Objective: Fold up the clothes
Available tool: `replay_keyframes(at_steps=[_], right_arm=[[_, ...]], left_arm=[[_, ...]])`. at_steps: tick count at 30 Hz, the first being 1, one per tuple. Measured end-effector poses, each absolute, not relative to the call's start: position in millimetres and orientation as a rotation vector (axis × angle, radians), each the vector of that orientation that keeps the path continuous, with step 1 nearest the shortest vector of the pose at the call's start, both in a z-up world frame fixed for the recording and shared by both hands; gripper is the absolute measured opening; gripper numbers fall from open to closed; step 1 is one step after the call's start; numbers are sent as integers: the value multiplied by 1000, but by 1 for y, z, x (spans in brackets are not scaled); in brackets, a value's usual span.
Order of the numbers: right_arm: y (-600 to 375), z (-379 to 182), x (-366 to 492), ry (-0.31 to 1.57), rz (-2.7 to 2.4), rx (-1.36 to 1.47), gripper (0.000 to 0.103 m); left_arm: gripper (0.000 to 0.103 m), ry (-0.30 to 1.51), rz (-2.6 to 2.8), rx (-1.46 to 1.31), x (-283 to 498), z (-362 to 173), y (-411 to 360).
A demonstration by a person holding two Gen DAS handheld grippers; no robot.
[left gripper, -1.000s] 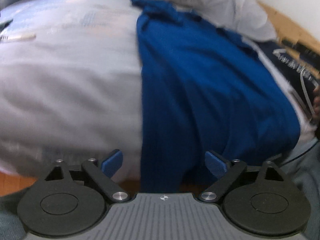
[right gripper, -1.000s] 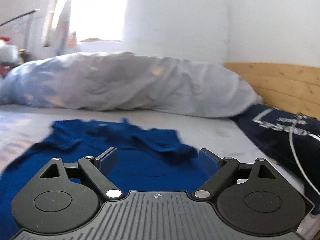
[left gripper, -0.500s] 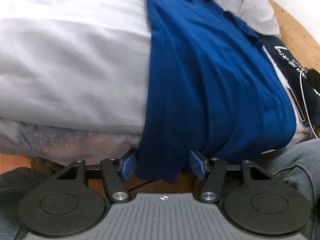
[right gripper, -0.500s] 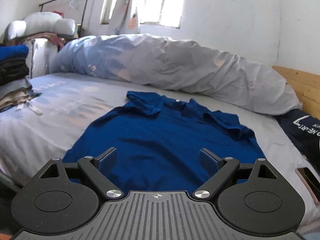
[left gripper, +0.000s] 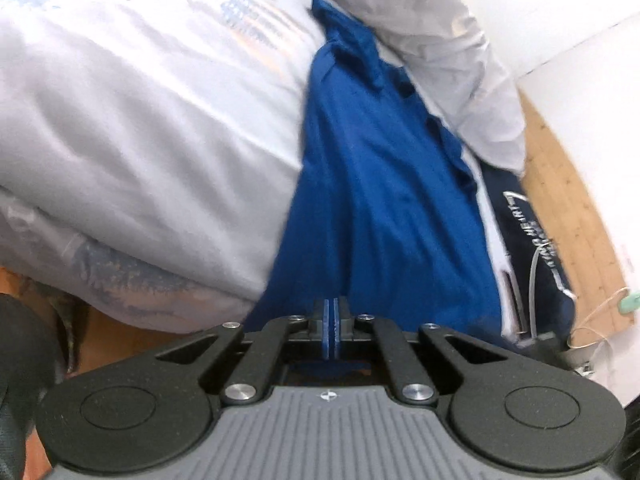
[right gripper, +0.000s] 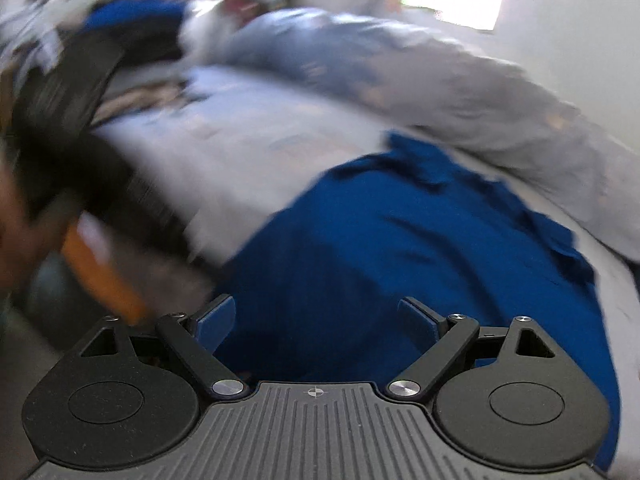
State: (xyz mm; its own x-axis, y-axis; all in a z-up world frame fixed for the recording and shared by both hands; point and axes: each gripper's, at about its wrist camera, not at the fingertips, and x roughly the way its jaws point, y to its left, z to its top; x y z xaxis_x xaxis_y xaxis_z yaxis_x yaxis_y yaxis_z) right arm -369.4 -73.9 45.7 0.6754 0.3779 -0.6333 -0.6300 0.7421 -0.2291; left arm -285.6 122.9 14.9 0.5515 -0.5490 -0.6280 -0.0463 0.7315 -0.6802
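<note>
The left gripper point(left gripper: 331, 322) pinches the hem of the blue polo shirt point(left gripper: 384, 184) on the bed point(left gripper: 140, 120). The right gripper point(right gripper: 316, 320) hangs wide open over the shirt, holding nothing.

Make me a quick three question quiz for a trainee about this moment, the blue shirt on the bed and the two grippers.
1. True or false: the left gripper is shut on the hem of the blue shirt.
2. Which gripper has its jaws apart?
A. left
B. right
C. both
3. Fill in: the dark navy garment lies between the blue shirt and the wooden ______.

Key:
1. True.
2. B, the right gripper, with nothing pinched.
3. Bed frame.
</note>
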Motion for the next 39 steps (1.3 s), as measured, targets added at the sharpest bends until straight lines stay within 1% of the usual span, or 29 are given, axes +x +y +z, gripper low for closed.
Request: replay_keyframes(at_steps=[4,5,6,7,8,9,11,12,13,15,16,18,21,22,23,24,25,26,29,33,37,39], right_arm=[[-44,27,-380,665,647,-552,89],[-39,25,-381,675,654,-552,88],[-35,22,-381,689,661,-541,88],[-32,20,-381,704,668,-532,85],[-29,17,-379,719,670,-524,81],[-26,13,-375,739,664,-508,81],[-19,4,-365,792,654,-460,79],[-16,-1,-360,812,656,-437,78],[-12,-6,-355,828,655,-422,74],[-2,-16,-346,885,634,-437,69],[1,-21,-343,934,635,-443,63],[2,-26,-343,1034,686,-423,63],[-5,-23,-342,1187,768,-336,65],[-13,-14,-342,1219,801,-263,65],[-21,-3,-341,1240,828,-194,66],[-30,11,-339,1237,849,-135,68],[-39,29,-337,1220,867,-80,78],[-49,46,-335,1196,878,-32,83],[-80,97,-330,1103,864,58,86],[-125,156,-330,956,726,73,93],[-167,178,-339,884,536,16,96],[-180,170,-347,900,462,-8,96]], left_arm=[[10,988,-266,-638,-284,7,110],[18,999,-252,-633,-287,2,111],[19,1005,-241,-642,-287,-2,111],[22,1003,-234,-653,-287,-1,113],[27,998,-228,-664,-286,-1,116],[32,980,-224,-679,-288,1,118],[55,950,-210,-705,-294,3,127],[59,946,-199,-710,-295,3,130],[62,944,-187,-715,-296,2,133],[64,959,-151,-711,-295,-2,133],[66,966,-131,-707,-296,-4,135],[67,973,-78,-709,-298,-7,143],[67,920,-17,-736,-308,7,159],[69,892,1,-734,-311,14,165],[75,861,23,-727,-314,23,172],[77,834,45,-717,-316,31,178],[78,811,71,-705,-318,41,186],[78,790,108,-693,-320,52,196],[78,726,208,-717,-324,82,225],[78,583,275,-764,-340,130,263],[89,459,407,-773,-360,159,291],[89,441,435,-798,-367,160,300]])
